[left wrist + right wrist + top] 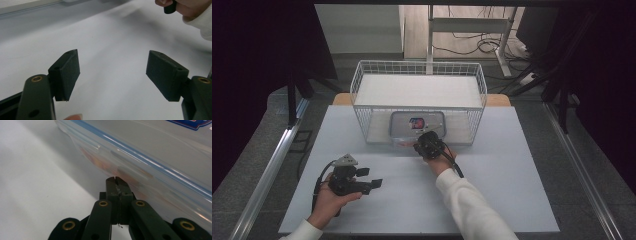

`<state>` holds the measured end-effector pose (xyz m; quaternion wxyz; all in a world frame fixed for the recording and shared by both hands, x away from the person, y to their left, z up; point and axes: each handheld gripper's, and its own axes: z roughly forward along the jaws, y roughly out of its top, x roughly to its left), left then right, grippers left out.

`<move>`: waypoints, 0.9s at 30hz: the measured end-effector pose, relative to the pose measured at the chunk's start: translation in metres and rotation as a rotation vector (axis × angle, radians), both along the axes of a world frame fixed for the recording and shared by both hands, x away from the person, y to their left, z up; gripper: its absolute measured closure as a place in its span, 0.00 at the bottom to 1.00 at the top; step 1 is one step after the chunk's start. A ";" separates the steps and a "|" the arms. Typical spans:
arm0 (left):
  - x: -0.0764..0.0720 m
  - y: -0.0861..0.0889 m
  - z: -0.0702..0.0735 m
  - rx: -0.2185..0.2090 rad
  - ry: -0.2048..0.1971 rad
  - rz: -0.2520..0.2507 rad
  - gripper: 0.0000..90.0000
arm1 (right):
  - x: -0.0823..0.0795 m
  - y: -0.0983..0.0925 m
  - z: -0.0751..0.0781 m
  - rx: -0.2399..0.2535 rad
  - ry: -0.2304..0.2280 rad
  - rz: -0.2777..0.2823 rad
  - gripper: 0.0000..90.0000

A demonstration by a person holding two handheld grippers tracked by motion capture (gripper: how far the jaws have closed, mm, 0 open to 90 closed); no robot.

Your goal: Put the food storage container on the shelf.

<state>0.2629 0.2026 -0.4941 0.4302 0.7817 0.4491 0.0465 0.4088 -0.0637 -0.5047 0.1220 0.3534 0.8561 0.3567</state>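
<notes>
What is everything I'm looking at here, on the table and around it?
White wire basket: one, at the table's far edge, tipped on its side with its opening toward the person.
Clear plastic zip bag with a blue seal strip and a red-and-blue label: one, in the basket's mouth; something orange shows inside.
White table: one, under everything.
Metal desk frame: one, pale, on the floor behind, with cables.
Left gripper: one, black, jaws apart, empty, at the near left.
Right gripper: one, black, jaws closed together, at the bag's edge.
Sleeves: two, white.

White wire basket (362,80) at the table's (512,200) far edge; cables (482,47) beyond.
</notes>
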 end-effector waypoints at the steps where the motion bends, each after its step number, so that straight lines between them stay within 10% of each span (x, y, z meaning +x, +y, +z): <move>1: 0.000 0.000 0.000 -0.002 0.001 0.002 0.30 | 0.002 0.001 0.000 0.003 0.003 -0.004 0.99; 27: 0.002 0.006 0.000 -0.017 0.003 0.010 0.30 | 0.031 0.001 0.003 0.016 0.023 -0.097 0.99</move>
